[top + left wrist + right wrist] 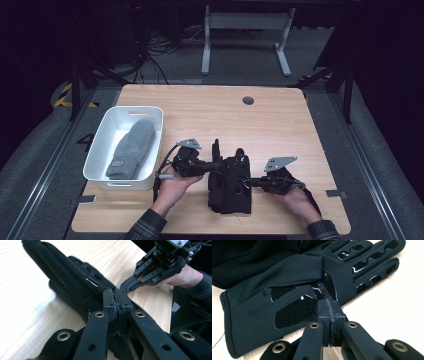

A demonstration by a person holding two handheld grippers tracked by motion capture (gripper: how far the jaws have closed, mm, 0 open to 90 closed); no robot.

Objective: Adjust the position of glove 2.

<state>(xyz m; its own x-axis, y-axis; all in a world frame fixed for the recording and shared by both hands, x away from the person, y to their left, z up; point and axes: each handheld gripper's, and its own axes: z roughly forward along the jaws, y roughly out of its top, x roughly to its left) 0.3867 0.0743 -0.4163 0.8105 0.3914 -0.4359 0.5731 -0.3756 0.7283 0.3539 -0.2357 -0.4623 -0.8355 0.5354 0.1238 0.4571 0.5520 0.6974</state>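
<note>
Pale wood, the top of a table with rounded corners, is set on a dark carpeted floor, and the work is seen at its near edge. Two forearms in dark checked sleeves are brought in from the bottom of the high view, each hand wrapped around a black gripper. Between them a black glove is laid flat on the wood, cuff toward the person and fingers pointing away. The left gripper is clamped on the glove's left side; in the left gripper view its jaws are pressed together with a thin fold of the black fabric pinched between the pads, and the glove's fingers are stretched away over the wood. The right gripper is brought against the glove's right edge; in the right gripper view its jaws are closed tight with the tips at the edge of the palm, where glossy grip patches and a small printed word are visible, and a sliver of fabric seems to be caught between them, though how much is gripped cannot be told for certain. A grey three-cornered plate is carried on top of each gripper. Farther left, near the table's left edge, a white plastic tub is placed, and a grey knitted mitten is laid lengthwise inside it. Near the far edge a round dark cable hole is cut into the wood. Beyond the table, the white legs of another desk and loose cables are left on the floor.
</note>
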